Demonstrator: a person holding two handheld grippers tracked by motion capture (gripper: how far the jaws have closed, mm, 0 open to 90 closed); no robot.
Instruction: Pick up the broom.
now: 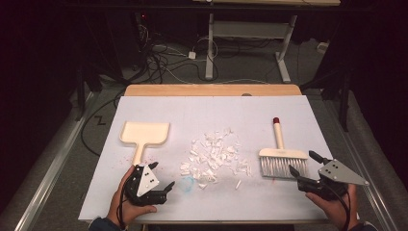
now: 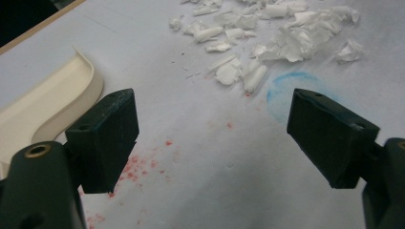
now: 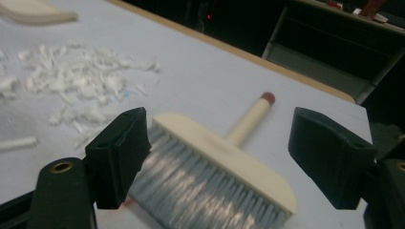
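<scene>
Right gripper spread near brush; left gripper spread beside dustpan.

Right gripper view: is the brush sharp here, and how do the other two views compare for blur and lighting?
Right gripper view: the brush is smeared, bristles most. Left gripper view: the paper scraps are fairly crisp, the near tongs soft. High view: the table sheet is evenly lit, its surroundings dark.

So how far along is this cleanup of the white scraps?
Barely begun. The white scraps lie loose mid-table and the dustpan holds none. Both the left gripper and the right gripper are open, the right one nearing the brush. Grabbing both tools and all the sweeping remain.
</scene>
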